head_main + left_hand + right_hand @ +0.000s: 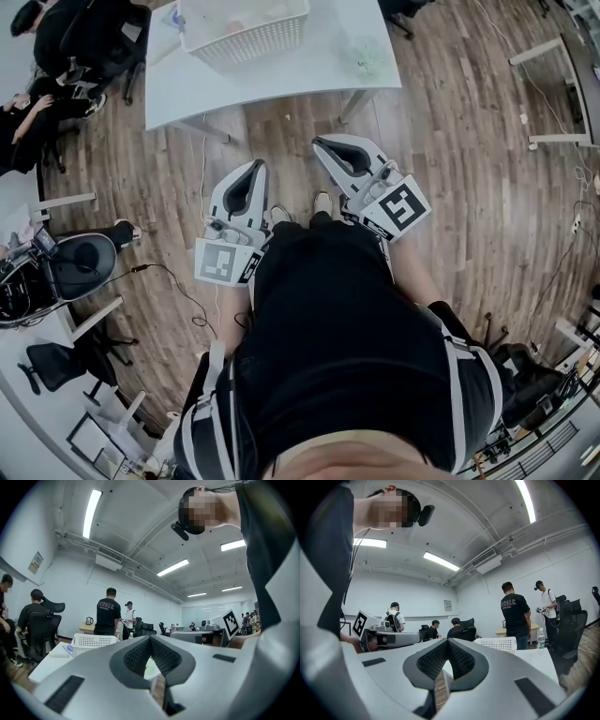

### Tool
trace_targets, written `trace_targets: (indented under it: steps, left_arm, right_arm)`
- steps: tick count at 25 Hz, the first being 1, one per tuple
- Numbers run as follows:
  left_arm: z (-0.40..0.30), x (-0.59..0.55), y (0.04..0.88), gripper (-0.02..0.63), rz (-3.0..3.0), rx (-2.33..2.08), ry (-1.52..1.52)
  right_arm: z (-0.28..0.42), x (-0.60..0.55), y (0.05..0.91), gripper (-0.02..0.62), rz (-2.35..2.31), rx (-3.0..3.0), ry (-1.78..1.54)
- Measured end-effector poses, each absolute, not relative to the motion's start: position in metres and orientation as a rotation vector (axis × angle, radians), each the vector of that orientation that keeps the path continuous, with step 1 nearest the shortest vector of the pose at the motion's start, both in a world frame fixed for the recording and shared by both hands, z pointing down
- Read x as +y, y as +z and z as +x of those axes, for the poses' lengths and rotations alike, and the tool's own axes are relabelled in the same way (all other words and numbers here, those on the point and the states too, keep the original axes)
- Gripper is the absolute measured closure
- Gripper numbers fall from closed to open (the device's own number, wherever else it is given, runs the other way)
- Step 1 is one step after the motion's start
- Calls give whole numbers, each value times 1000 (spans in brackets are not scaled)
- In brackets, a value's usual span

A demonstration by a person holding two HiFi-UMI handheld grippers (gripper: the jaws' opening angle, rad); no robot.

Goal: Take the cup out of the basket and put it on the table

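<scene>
A white perforated basket (246, 30) stands on the white table (281, 77) ahead of me. Pale shapes lie inside it, and I cannot make out the cup among them. Both grippers hang low over the wooden floor, well short of the table. My left gripper (255, 167) and my right gripper (319, 142) each have their tips together and nothing between them. Beyond the shut left gripper (150, 637) in the left gripper view lies the basket (93, 641). In the right gripper view the basket (497, 643) shows past the shut right gripper (448, 640).
A crumpled clear thing (364, 56) lies on the table's right part. The table's legs (352, 103) come down in front of me. Office chairs (84, 262) and seated people are at the left. Two people (108, 616) stand behind the table. A bottle (541, 638) stands at its far end.
</scene>
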State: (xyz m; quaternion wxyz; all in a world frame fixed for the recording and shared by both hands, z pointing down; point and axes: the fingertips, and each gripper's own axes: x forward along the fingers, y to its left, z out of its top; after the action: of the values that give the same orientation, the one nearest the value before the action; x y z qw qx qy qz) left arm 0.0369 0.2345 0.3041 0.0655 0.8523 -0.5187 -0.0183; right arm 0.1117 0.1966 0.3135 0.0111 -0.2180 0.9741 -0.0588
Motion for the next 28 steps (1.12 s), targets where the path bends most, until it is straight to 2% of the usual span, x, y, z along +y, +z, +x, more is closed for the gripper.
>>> trace_targets:
  steps: [11, 20, 28]
  left_arm:
    - [62, 221, 312, 586, 2527, -1617, -4]
    - [15, 179, 319, 586, 2523, -1612, -5]
    - [2, 153, 312, 586, 2578, -1556, -10]
  right_arm:
    - [131, 181, 322, 577, -603, 3052, -207]
    - [89, 143, 328, 577, -625, 3075, -197]
    - [73, 124, 320, 577, -669, 3074, -175]
